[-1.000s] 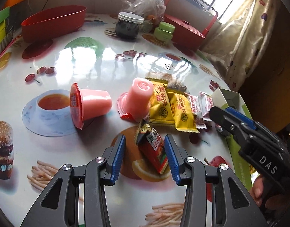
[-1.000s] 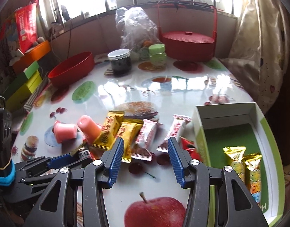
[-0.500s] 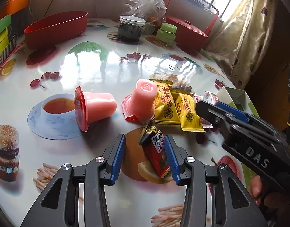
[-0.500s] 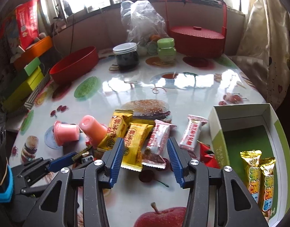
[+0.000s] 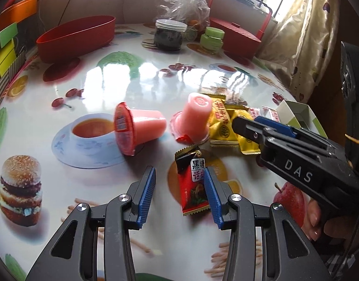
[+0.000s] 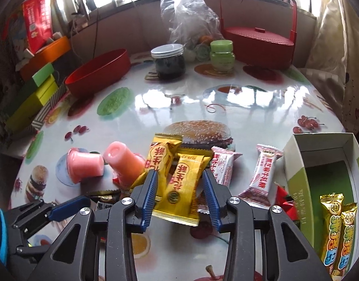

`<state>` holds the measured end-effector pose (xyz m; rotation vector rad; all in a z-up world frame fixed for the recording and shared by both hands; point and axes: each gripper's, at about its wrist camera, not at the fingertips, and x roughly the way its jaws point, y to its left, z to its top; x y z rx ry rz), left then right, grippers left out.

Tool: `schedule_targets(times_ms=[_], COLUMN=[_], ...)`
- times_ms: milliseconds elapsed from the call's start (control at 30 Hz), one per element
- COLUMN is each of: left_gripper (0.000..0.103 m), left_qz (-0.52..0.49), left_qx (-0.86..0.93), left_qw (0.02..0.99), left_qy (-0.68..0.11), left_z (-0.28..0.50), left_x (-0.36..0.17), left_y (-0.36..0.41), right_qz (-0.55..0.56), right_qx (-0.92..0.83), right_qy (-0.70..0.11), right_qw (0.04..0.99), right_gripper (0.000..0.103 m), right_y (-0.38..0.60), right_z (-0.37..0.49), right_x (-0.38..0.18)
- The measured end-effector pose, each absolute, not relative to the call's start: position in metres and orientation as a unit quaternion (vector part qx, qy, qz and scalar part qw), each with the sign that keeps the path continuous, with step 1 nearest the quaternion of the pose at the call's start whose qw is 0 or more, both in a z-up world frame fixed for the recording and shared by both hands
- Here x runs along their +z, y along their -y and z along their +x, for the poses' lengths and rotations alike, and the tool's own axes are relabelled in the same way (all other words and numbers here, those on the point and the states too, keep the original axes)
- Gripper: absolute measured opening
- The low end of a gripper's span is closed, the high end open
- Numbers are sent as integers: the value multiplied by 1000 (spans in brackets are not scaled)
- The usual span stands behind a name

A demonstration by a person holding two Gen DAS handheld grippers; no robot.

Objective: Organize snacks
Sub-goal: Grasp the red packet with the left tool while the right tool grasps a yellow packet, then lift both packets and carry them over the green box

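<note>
My left gripper [image 5: 179,194] is open just above the table; a red-and-black snack packet [image 5: 193,182] lies by its right finger. Two pink jelly cups [image 5: 139,128] [image 5: 195,117] lie tipped over ahead of it. My right gripper [image 6: 179,196] is open, its fingers on either side of a yellow packet [image 6: 181,192]. A second yellow packet [image 6: 160,159] and two white-and-red packets [image 6: 222,168] [image 6: 261,175] lie beside it. A green-and-white box [image 6: 296,164] at the right holds two gold bars [image 6: 338,229].
A red oval bowl [image 6: 99,72], a dark jar [image 6: 168,61], a green jar [image 6: 221,53], a plastic bag [image 6: 188,14] and a red lidded basket [image 6: 259,39] stand at the back. Coloured boxes [image 6: 29,100] line the left edge. The right gripper's body [image 5: 296,164] shows in the left wrist view.
My right gripper has moved forward and left, from the white-and-red packets to around the yellow packet. My left gripper has shifted left, so the red-and-black packet is now by its right finger.
</note>
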<state>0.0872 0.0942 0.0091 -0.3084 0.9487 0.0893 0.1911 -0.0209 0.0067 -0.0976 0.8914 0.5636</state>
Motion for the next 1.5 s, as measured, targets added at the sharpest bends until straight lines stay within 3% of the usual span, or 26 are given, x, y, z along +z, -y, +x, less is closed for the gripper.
schedule_targets(times_ms=[667,1233,1333,1500], left_gripper=[44,44,30,27], left_qz=[-108,-70,-74,-79], left_qx=[58,75,76,72], left_qw=[881,887,888,889], left_qy=[-457,-450,-448,-446], left_z=[88,104,101,99], left_x=[9,8,8,9], left_y=[-86,-75,-78,-81], right_qz=[-38,-20,-18,-12], right_qx=[247,249,250,251], right_qy=[-440,-441,-441,-438], right_qw=[862,862,862,863], right_gripper=[25,24,24,24], right_y=[28,40,41,45], right_z=[194,178,177,174], right_x=[-6,-3,-3,-1])
